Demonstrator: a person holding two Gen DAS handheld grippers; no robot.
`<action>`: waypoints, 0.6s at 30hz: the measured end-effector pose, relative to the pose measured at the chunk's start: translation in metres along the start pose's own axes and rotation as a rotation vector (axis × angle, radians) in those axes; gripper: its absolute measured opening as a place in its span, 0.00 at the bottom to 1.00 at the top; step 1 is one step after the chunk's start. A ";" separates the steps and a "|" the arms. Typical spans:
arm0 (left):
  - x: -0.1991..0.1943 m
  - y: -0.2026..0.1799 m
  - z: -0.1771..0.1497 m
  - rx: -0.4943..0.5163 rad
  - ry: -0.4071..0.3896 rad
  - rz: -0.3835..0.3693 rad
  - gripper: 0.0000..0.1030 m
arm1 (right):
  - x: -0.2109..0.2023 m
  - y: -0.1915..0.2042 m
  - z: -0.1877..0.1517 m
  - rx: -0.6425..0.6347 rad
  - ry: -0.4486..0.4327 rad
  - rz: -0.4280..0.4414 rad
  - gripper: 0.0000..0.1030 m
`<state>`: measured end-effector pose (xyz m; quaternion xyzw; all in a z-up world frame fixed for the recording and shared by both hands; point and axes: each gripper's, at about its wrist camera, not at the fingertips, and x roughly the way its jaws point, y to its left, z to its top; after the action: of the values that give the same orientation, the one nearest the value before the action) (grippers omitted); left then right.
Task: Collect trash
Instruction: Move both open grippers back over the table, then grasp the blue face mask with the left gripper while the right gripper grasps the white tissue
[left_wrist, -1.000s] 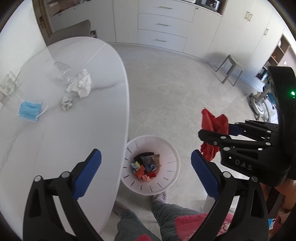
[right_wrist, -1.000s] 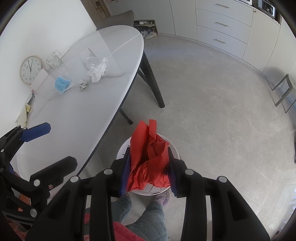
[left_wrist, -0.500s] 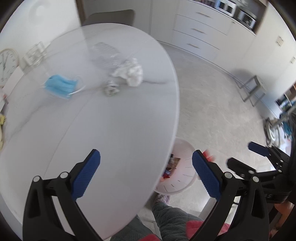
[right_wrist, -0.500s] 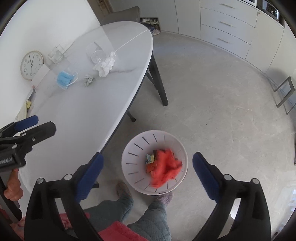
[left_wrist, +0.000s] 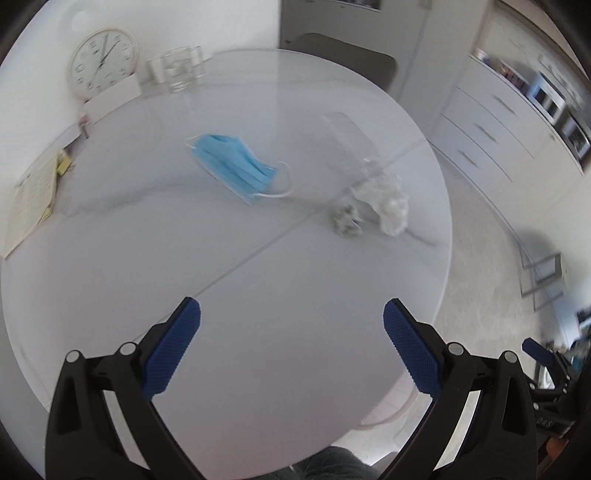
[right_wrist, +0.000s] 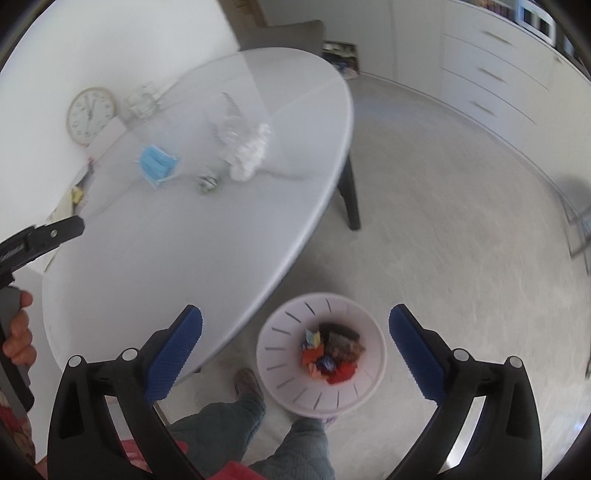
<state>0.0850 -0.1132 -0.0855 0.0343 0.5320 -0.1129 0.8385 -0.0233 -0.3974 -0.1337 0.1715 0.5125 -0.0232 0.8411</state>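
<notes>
A blue face mask, a small crumpled grey wrapper, a crumpled white tissue and a clear plastic bottle lie on the white oval table. My left gripper is open and empty above the near part of the table. My right gripper is open and empty above the white trash basket on the floor, which holds red and other coloured scraps. The mask, wrapper and tissue also show in the right wrist view.
A wall clock, a glass holder and papers sit at the table's far left. A chair stands behind the table, cabinets along the wall. The person's feet are beside the basket.
My right gripper opened and the red scrap fell into the basket. My left gripper swung left from over the basket to over the table, facing the mask and tissue.
</notes>
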 end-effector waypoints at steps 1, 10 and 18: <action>0.002 0.007 0.007 -0.032 0.006 0.008 0.92 | 0.002 0.003 0.007 -0.012 -0.003 0.003 0.98; 0.050 0.049 0.081 -0.235 0.036 0.011 0.92 | 0.046 0.039 0.080 -0.052 -0.017 0.048 0.98; 0.140 0.074 0.143 -0.284 0.130 0.013 0.92 | 0.114 0.054 0.141 0.054 0.016 -0.022 0.98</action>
<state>0.2855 -0.0886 -0.1541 -0.0739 0.5957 -0.0289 0.7993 0.1630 -0.3755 -0.1598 0.1886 0.5201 -0.0448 0.8318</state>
